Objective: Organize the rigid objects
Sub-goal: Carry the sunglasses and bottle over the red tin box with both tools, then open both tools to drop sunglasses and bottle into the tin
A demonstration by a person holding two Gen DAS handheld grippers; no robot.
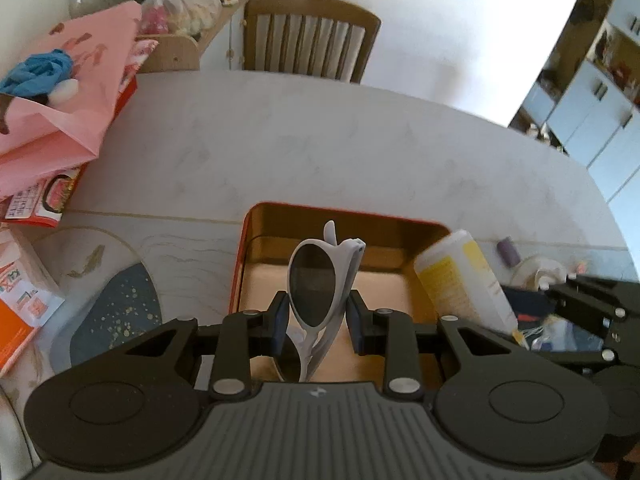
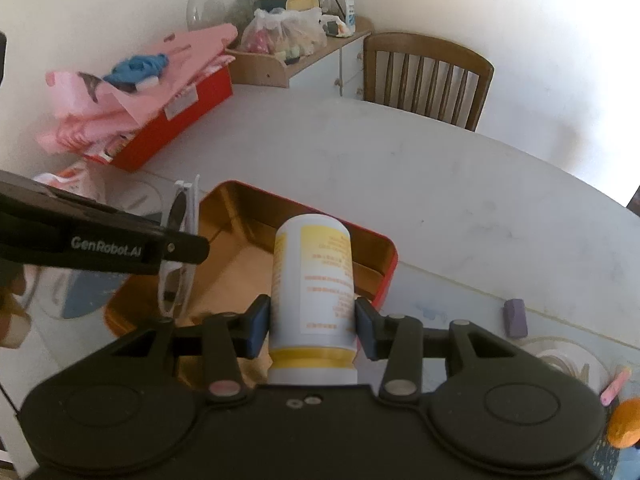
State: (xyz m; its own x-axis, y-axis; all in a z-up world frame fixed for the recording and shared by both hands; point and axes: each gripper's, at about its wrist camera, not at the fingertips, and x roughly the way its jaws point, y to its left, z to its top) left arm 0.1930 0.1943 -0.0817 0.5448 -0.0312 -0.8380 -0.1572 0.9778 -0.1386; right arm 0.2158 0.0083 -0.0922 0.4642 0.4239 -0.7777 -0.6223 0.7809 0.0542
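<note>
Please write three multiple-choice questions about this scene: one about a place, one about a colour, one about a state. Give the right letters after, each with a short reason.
1. Where is the open tin?
A. on the chair
B. on the table, below both grippers
C. on the floor

2. What colour is the frame of the sunglasses?
A. white
B. black
C. green

3. What is the state of the right gripper?
A. open and empty
B. shut on the bottle
C. shut on a spoon

Answers: B, the tin rests on the table beneath the left gripper and the right one; A, the frame looks white around dark lenses; B, both pads press the bottle's sides.
</note>
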